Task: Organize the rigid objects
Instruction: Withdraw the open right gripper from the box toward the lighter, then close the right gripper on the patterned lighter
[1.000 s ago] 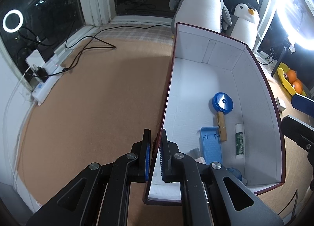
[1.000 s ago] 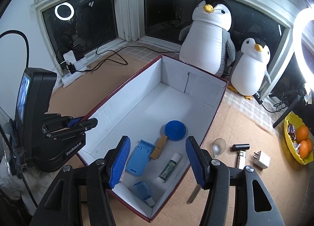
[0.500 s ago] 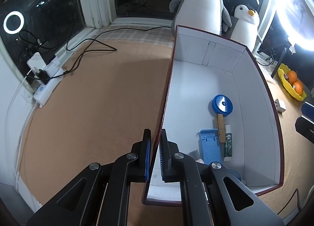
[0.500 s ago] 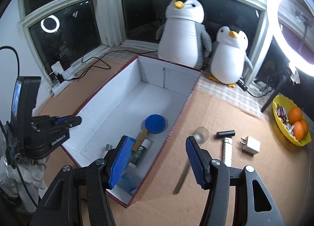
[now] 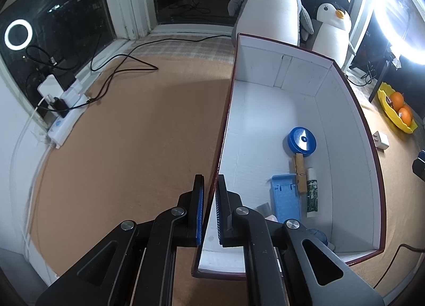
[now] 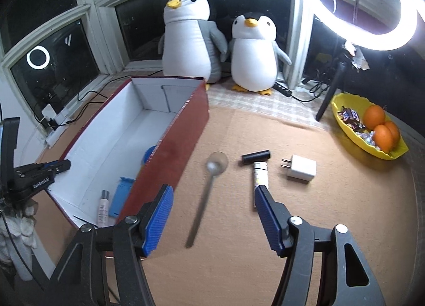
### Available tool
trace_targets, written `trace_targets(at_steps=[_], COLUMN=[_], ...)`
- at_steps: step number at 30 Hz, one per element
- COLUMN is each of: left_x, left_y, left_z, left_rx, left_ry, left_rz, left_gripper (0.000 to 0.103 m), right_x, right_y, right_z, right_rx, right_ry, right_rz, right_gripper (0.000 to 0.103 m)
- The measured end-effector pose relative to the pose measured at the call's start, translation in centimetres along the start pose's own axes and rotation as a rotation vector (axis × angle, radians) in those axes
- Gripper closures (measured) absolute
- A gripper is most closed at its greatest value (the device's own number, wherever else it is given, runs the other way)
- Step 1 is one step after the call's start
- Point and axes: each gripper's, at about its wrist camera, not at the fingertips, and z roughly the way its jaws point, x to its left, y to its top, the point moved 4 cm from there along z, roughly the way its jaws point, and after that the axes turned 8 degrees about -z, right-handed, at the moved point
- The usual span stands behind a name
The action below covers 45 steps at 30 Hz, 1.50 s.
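Spoon (image 6: 206, 197) next, I reckon: it lies on the mat just outside the box (image 6: 183, 141), between my right claw's (image 6: 212, 219) pads. That claw has just been opening and holds nothing. My left claw (image 5: 209, 210) is clamped on the box's near wall, steadying it. The next move calls for lowering over the thin handle and closing squarely.

Dark windows (image 6: 47, 48) with white frames fill ten to twelve o'clock. A bright ring light (image 6: 364, 3) shines at two o'clock.
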Motion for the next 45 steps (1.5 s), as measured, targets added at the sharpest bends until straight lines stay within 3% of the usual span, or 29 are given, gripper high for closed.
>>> trace_targets(at_steps=[6,10,22,28,30,38,45], left_x=[-0.2,-0.2,-0.4,-0.4,-0.4,-0.4,-0.5], left_y=[0.0,0.0,0.1,0.1,0.1,0.2,0.2], left_z=[0.0,0.1,0.3,0.4,0.4,0.5,0.5], left_rx=[0.001,0.004,0.019,0.019,0.021,0.026,0.026], left_ry=[0.016,0.024,0.05,0.064,0.064,0.068,0.068], left_rz=[0.011,0.013,0.026,0.02,0.02,0.018,0.013], left_gripper=[0.096,0.096,0.096,0.095,0.095,0.095,0.095], right_x=[-2.5,-3.9,-8.0,-7.9,-7.7,-6.6,-6.5], right_y=[-1.2,-1.9,-3.0,-2.4,-2.1,-1.1,-1.0], right_z=[0.4,1.1,4.2,6.6,7.5,11.0,12.5], right_rx=[0.023,0.053,0.131,0.155,0.163,0.208,0.24], right_ry=[-0.036,0.015,-0.024,-0.032,-0.027,-0.023,-0.029], right_rz=[0.025,0.057,0.121,0.094,0.081,0.033,0.026], right_gripper=[0.04,0.04,0.04,0.041,0.047,0.055,0.056])
